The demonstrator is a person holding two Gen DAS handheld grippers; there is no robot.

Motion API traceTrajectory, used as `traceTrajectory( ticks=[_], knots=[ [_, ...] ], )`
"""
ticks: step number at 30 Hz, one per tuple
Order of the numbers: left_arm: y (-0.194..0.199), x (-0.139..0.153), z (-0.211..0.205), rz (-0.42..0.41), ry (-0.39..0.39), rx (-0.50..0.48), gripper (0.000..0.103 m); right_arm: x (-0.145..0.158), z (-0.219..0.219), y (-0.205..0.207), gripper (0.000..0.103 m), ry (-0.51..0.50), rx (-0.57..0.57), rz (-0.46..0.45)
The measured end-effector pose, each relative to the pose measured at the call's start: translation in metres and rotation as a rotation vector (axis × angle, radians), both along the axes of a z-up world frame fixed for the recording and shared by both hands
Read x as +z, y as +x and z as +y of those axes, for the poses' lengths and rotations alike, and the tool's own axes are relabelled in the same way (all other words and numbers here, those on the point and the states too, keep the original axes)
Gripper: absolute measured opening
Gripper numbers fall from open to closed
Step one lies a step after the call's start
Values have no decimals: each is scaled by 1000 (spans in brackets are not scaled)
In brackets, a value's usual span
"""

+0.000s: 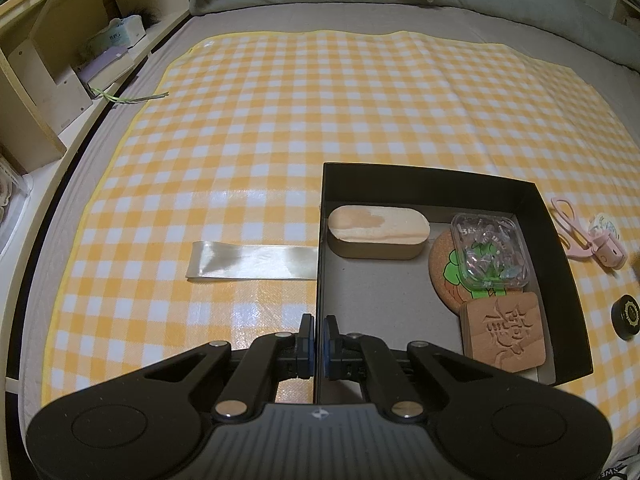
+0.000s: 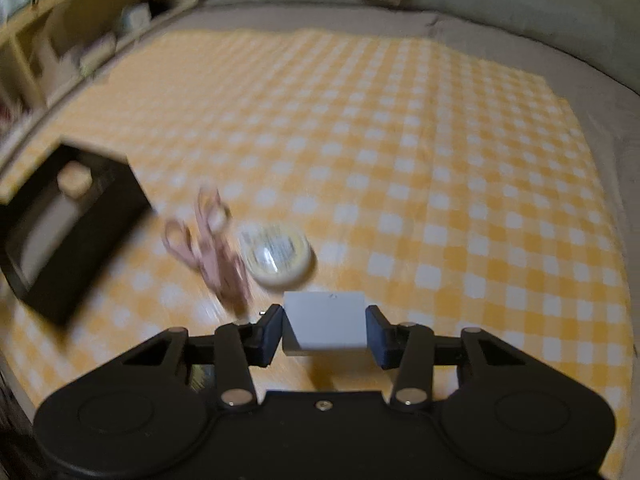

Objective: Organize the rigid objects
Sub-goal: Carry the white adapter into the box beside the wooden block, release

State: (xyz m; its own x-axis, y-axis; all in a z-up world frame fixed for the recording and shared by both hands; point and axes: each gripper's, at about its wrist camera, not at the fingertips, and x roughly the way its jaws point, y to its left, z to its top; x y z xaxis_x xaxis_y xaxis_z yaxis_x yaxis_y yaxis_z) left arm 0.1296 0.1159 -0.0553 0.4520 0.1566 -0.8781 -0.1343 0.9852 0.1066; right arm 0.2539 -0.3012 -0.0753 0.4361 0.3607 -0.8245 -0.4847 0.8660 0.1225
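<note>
White block (image 2: 325, 322), smooth and boxy, sits squeezed between the right gripper (image 2: 325, 330) pads, broad face up, long side running pad to pad over the near edge of the checkered mat (image 2: 440, 152). Blurry pink scissors (image 2: 208, 240) and a round tin (image 2: 278, 254) lie just beyond. Left gripper (image 1: 319, 344) is pinched shut on the black box (image 1: 560, 248) wall, near the mat's near edge.

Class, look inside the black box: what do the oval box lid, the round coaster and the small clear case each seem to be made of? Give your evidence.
Oval box lid: pale unfinished wood, matt, grain streaks visible.
Round coaster: probably cork, speckled tan surface with a printed green figure.
Small clear case: likely hard plastic, see-through and glossy, contents visible inside.
</note>
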Motion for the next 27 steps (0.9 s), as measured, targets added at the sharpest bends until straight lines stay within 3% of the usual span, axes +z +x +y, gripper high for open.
traceTrajectory(
  ticks=[5, 12, 20, 27],
  knots=[
    [0, 0, 0, 1, 0, -1, 4, 35, 28, -4, 46, 112, 14, -46],
    [-1, 0, 2, 2, 2, -8, 4, 66, 99, -22, 46, 201, 214, -77],
    [2, 0, 0, 12, 13, -27, 4, 78, 193, -51, 46, 152, 595, -138],
    [5, -1, 2, 17, 5, -30, 5, 64, 261, -70, 46, 62, 842, -116]
  ],
)
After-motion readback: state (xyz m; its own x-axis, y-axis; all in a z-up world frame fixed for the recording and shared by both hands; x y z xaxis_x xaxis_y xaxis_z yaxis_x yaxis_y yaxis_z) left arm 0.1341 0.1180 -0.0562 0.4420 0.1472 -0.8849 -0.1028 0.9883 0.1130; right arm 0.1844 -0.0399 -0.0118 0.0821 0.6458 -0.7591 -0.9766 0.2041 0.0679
